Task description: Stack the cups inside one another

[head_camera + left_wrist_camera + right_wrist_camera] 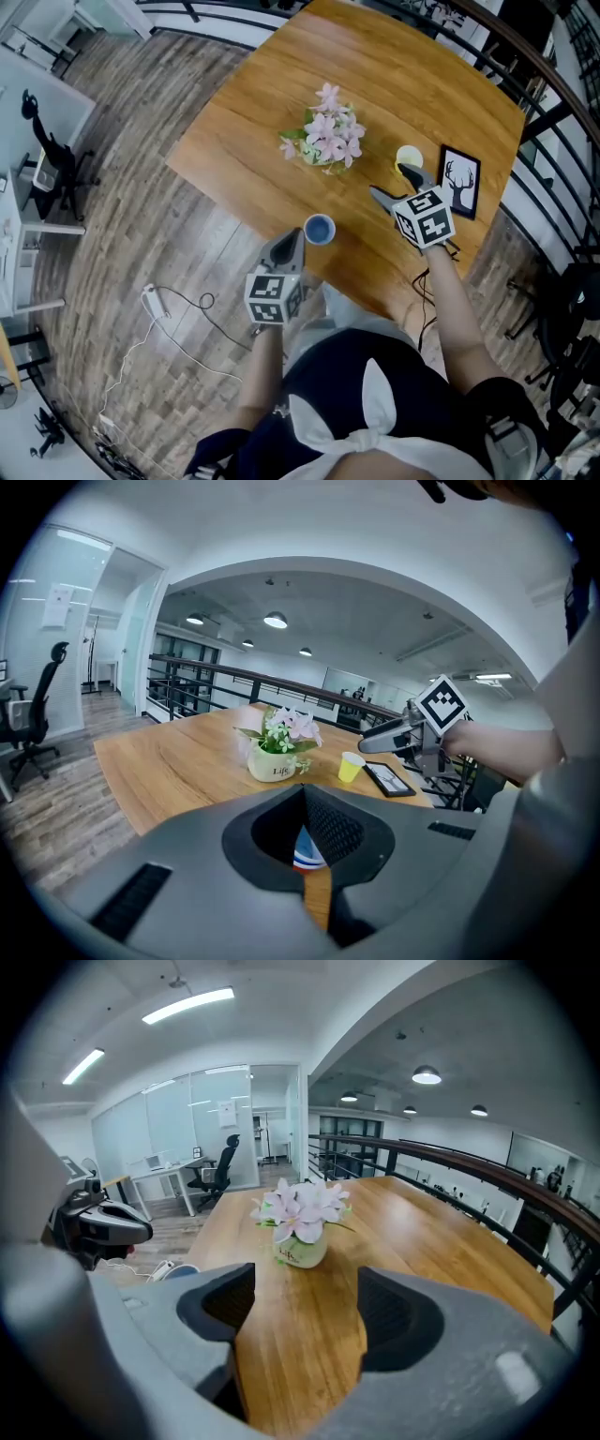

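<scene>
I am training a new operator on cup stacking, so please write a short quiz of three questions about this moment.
1. True or false: the right gripper is closed on the yellow cup.
2. Which thing lies closest to the left gripper? A) flower pot B) blue cup C) picture frame
3. Are the two cups stacked?
Key: 1 false, its jaws stand apart with nothing between them. 2 B. 3 No, they stand apart on the table.
</scene>
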Demonstrator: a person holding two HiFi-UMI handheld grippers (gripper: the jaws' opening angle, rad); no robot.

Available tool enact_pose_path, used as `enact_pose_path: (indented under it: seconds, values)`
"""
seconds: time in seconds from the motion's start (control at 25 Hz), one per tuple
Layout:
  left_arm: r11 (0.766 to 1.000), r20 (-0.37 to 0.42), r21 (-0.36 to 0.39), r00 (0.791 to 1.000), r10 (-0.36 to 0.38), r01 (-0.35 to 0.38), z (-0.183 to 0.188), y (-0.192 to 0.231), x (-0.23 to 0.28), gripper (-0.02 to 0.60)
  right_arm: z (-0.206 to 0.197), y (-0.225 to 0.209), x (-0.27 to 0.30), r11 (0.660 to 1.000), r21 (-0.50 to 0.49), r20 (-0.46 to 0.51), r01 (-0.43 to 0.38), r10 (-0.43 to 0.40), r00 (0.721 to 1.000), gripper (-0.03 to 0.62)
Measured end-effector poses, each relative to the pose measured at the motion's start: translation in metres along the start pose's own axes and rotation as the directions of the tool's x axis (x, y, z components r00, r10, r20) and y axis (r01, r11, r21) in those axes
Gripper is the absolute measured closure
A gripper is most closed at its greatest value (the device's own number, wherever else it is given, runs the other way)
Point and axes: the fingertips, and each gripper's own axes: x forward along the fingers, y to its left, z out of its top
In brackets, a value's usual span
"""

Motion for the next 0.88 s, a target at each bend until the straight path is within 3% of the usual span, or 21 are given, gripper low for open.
enact_pose_path:
  seconds: [0.6,0.88]
  values:
    - [1.0,-0.045,0.014,0.999,-0.022,0.023,-0.002,-0.01,0.018,0.565,-0.026,-0.077,-0.002,0.991,0.004,-0.032,0.135,-0.135,0.99,0.255]
    - [0.999,-0.076,0.029,0.997,-0.032,0.034,-0.008,-0.014,0.03,0.565,-0.042,-0.103,0.01,0.987,0.015,-0.057,0.158,-0.157,0.986,0.255]
